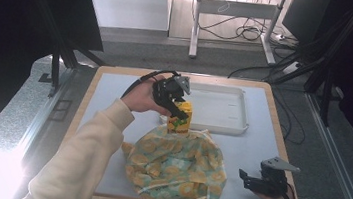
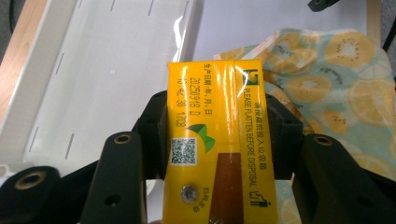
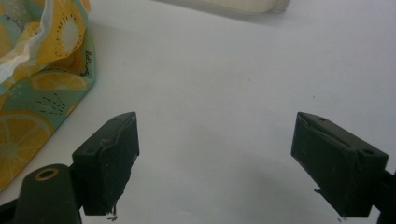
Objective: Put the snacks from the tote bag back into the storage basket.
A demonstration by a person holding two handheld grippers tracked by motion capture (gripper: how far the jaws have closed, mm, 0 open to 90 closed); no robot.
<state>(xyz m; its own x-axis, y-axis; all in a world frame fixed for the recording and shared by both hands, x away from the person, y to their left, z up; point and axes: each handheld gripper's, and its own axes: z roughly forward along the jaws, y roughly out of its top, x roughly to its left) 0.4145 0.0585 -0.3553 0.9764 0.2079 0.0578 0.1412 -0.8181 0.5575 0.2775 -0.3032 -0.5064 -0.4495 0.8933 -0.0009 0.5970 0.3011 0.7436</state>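
Yellow drink carton [image 2: 215, 140] clamped in left hand-held gripper [image 1: 176, 104], right hand-held gripper [image 3: 215, 163] wide open, empty

A yellow carton [image 2: 215, 140] with black print, a QR code and a green leaf mark stands upright, clamped on both narrow sides. It sits at the 12 o'clock edge of a crumpled fruit-print bag [image 1: 177, 167], just beside a white tray [image 1: 223, 110]

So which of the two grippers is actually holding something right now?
The left gripper: its jaws are clamped on the yellow drink carton above the fruit-print bag. The right gripper has its jaws spread wide with only bare table between them.
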